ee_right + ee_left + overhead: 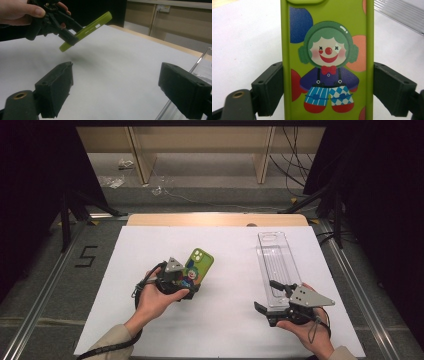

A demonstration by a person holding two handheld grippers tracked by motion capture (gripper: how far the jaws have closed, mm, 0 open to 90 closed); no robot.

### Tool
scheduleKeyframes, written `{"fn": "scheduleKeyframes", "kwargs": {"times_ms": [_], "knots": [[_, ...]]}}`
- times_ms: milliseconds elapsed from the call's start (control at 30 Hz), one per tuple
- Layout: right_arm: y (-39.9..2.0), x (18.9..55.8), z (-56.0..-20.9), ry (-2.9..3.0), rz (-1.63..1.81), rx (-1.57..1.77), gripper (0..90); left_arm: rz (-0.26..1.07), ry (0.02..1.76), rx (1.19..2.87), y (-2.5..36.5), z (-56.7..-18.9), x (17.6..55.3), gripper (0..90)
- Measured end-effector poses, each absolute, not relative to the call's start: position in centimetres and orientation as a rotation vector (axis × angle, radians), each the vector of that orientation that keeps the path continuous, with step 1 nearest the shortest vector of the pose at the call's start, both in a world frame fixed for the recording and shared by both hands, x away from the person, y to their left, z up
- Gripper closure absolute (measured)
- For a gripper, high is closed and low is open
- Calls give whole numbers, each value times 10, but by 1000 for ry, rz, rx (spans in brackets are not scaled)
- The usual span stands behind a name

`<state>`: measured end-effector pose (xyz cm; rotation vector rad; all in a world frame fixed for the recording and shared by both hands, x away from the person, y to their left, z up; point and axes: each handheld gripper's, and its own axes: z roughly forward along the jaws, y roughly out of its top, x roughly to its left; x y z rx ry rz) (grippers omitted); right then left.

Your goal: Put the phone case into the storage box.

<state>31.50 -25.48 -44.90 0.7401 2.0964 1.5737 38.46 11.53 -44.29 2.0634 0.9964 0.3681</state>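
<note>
Green phone case (198,266) with clown print, back up; clamped at its lower sides by the left tool (176,279), lifted clear of the white table (220,320), tilted upward.

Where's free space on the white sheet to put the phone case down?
The widest bare patch lies mid-sheet, between the green phone case in the left tool and the clear plastic tray. The far strip, toward the wooden table edge, is also free. The right side is crowded: the right tool sits at the tray's near end.

One phone case (198,266), one clear tray (276,265)
</note>
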Motion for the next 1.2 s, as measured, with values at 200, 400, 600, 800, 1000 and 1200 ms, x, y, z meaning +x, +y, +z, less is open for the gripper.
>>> {"fn": "scheduleKeyframes", "kwargs": {"times_ms": [200,400,600,800,1000,1200], "knots": [[-254,316,-448,2082,1581,754,137,369,984,2069,116,-445,378,164],[-253,318,-447,2076,1585,759,143,377,977,2057,119,-446,372,164],[-248,321,-446,2077,1583,764,147,382,962,2047,117,-448,368,164],[-242,326,-444,2070,1593,774,149,374,942,2045,111,-449,363,164],[-234,333,-443,2067,1600,788,150,367,919,2051,105,-450,359,164],[-225,339,-439,2058,1615,794,151,368,900,2053,100,-450,356,164]]}}
